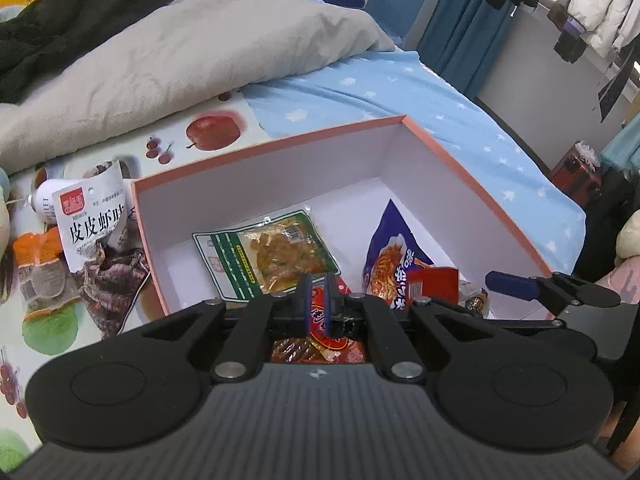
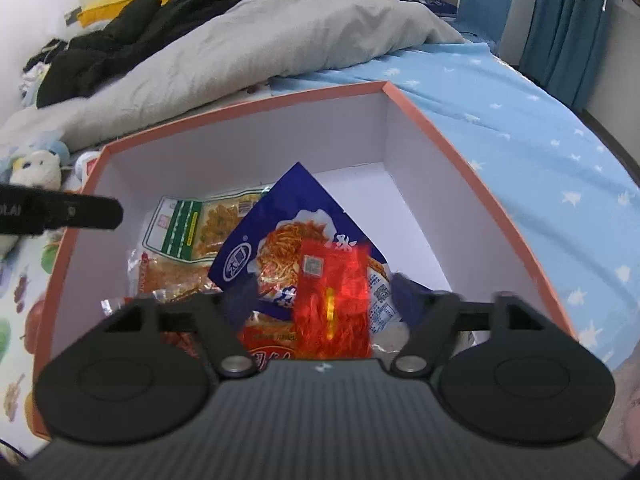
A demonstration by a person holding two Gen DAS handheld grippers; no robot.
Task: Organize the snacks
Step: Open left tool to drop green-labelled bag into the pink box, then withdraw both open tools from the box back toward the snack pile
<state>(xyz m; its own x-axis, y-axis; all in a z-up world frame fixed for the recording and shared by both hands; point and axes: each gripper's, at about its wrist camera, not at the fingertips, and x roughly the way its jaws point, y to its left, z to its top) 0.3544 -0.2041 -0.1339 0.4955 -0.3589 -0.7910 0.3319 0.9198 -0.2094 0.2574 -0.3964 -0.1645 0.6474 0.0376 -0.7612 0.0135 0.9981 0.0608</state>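
A pink-rimmed box (image 1: 472, 184) with white walls lies open on the bed. Inside it rest a green-edged packet (image 1: 276, 256) and a blue noodle packet (image 1: 390, 256). My left gripper (image 1: 316, 294) hangs over the box's near side, shut on a thin red snack packet (image 1: 320, 344) that dangles below the pads. In the right wrist view my right gripper (image 2: 322, 294) stands open over the box (image 2: 440, 132). A blurred red packet (image 2: 332, 292) sits between its spread fingers, touching neither pad, above the blue noodle packet (image 2: 280, 232). Outside the box at left lie a white packet (image 1: 92, 224) and a dark packet (image 1: 114, 284).
An orange packet (image 1: 40, 272) and a white tube (image 1: 44, 200) lie left of the box on a fruit-print cloth (image 1: 212, 132). A grey blanket (image 1: 180, 60) and black clothes (image 1: 80, 8) are heaped behind. Blue star-print sheet (image 1: 460, 120) runs along the right.
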